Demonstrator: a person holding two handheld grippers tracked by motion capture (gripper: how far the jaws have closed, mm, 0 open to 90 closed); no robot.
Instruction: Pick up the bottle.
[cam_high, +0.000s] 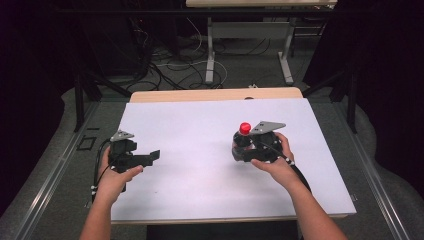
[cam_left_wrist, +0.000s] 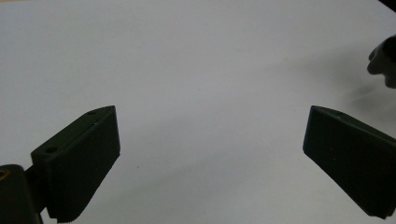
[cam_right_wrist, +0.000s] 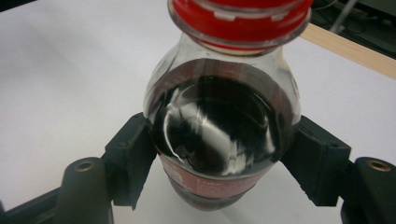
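A small clear bottle (cam_right_wrist: 219, 126) of dark drink with a red cap (cam_high: 245, 128) and a red label is clamped at its shoulder by my right gripper (cam_right_wrist: 219, 158). Both black pads press its sides, and it hangs over the white sheet. In the high view the right gripper (cam_high: 243, 145) is at the middle right of the table, the bottle upright in it. My left gripper (cam_high: 150, 156) sits low at the table's left, pointing right. Its jaws stand wide apart in the left gripper view (cam_left_wrist: 210, 154), with bare white surface between them.
A white sheet (cam_high: 200, 150) covers the wooden table (cam_high: 215, 94), whose bare edge shows at the back. Cables and metal desk legs (cam_high: 210, 55) lie on the floor beyond. Rails run along both table sides.
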